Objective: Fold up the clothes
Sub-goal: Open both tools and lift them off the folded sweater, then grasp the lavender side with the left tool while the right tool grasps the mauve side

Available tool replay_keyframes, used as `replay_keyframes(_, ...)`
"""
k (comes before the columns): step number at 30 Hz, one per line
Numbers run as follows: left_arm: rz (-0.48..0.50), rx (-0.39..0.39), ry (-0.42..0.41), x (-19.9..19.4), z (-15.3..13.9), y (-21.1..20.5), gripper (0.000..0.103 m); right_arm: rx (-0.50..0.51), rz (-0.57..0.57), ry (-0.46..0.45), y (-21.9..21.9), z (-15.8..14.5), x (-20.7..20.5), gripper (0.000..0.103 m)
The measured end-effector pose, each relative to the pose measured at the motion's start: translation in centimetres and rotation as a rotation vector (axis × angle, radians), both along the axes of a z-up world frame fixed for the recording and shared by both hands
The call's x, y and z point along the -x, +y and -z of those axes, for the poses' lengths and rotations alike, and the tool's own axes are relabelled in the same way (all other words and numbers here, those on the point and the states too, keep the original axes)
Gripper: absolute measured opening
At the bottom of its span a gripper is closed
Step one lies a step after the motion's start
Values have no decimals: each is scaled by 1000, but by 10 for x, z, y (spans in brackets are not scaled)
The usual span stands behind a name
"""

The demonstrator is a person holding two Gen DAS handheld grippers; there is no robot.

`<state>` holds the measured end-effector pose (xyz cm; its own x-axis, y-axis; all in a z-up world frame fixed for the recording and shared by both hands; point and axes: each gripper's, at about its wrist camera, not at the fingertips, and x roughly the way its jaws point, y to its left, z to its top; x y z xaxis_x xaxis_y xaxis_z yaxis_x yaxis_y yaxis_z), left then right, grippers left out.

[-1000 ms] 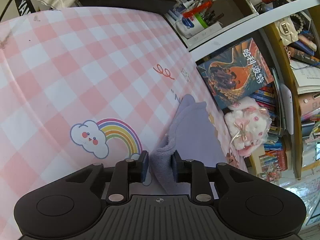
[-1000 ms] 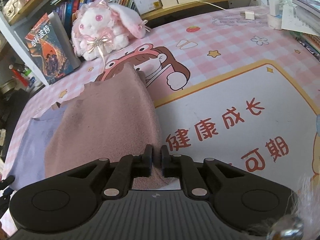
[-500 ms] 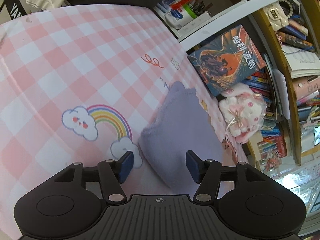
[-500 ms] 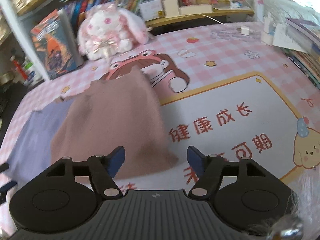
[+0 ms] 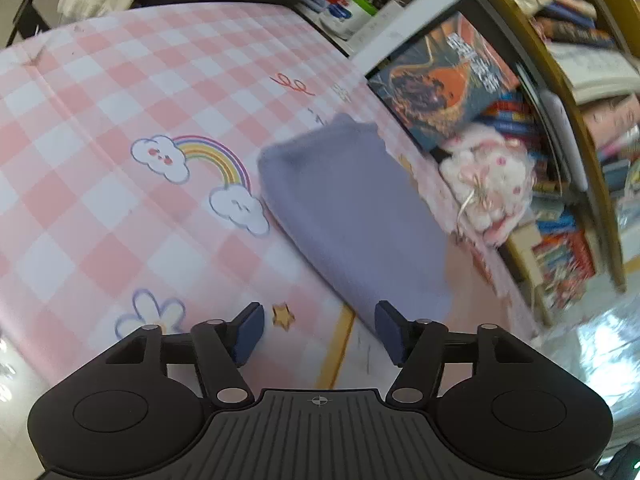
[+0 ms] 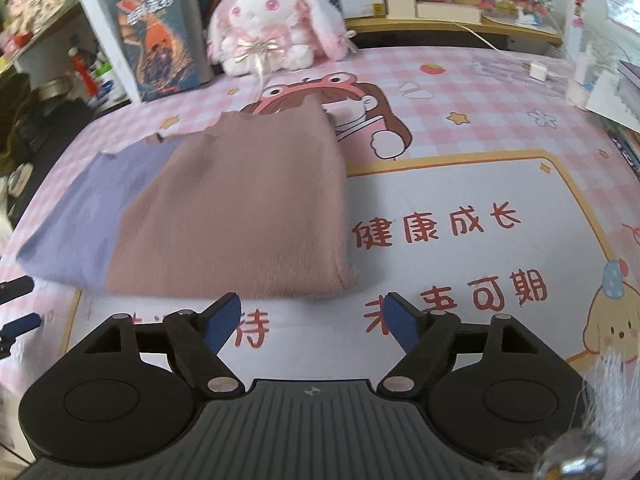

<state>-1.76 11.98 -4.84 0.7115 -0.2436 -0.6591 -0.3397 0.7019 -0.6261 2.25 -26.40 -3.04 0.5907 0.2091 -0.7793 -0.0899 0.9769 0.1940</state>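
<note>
A folded fleecy garment lies flat on the pink checked table mat. Its dusty pink half covers the right part and its lilac half shows at the left. In the left wrist view the lilac half lies ahead and slightly right. My left gripper is open and empty, just short of the cloth's near edge. My right gripper is open and empty, just short of the pink half's near edge. The left gripper's fingertips show at the far left of the right wrist view.
A pink plush rabbit and an upright book stand at the back of the table, before bookshelves. A white charger and cable lie at the back right. Papers sit at the right edge. A pen holder stands beyond the mat.
Both grippers were shut on the cloth's near edge a second ago. They opened, let the cloth drop flat, and have drawn back toward me.
</note>
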Motion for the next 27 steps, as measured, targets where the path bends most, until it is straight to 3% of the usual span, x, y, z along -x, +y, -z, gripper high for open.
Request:
replay_keyframes(5,8,-52,12,10,-4,-25,67,6,-70,17,-8,5,4,79)
replay_keyframes(13,-56,-37,12,26,-3,-42,67,7,-159,30,-25,13,14,80)
replay_keyframes(20,-218,54,5,19,2,-22,67,8,-172,33,-35,16,22,80)
replay_keyframes(27,-293,87,-11,0,5,9,67,-25,-100,-26,-38,5,26,80)
